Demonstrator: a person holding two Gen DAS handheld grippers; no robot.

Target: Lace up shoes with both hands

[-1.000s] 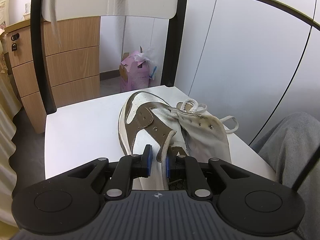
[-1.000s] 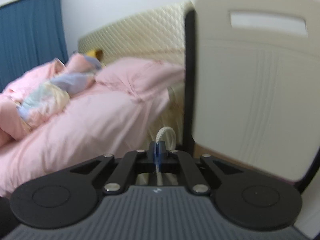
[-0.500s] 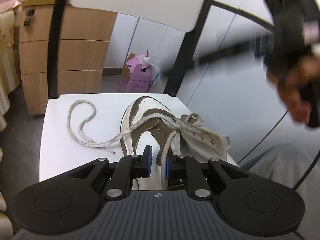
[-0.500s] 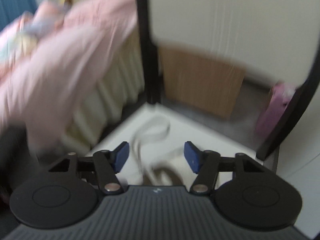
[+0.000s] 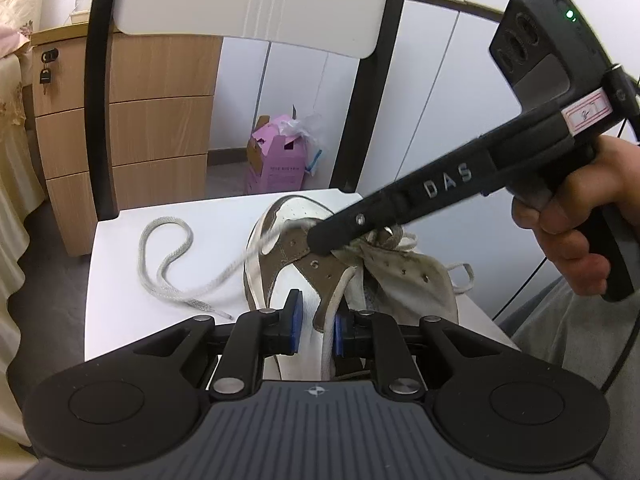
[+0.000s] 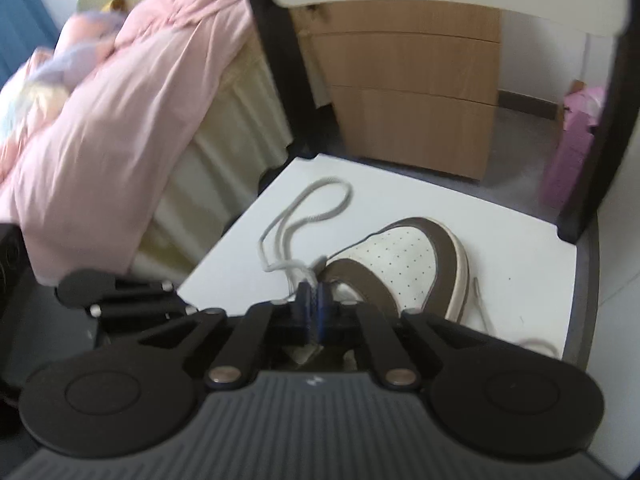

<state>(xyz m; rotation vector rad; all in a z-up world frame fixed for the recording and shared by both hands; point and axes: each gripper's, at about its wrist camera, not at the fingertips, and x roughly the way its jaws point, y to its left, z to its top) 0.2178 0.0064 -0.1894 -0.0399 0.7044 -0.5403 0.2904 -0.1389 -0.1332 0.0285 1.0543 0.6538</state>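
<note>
Both fingers of the left gripper [image 5: 314,322] clamp the brown-and-white flap at the near side of the shoe [image 5: 304,248], blue pads pressing it from either side. Pads of the right gripper [image 6: 314,300] have just snapped together, and a strand of the lace [image 5: 168,256] seems to be pinched between them beside the eyelets, though that view is blurred. From the left camera, the right gripper's black body slants down from the upper right, held in a hand [image 5: 576,224], its tip over the shoe's tongue.

The shoe lies on the white seat of a chair [image 5: 160,320], toe pointing toward the backrest, its white upper splayed to the right. The lace runs from the shoe leftward across the seat in a loose loop, its tip lying on the seat near the left gripper.

Behind the chair stand a wooden drawer unit [image 5: 160,120] with a padlock, a pink box [image 5: 276,160] on the grey floor and white wall panels. A bed with pink bedding [image 6: 120,120] is at the left.
</note>
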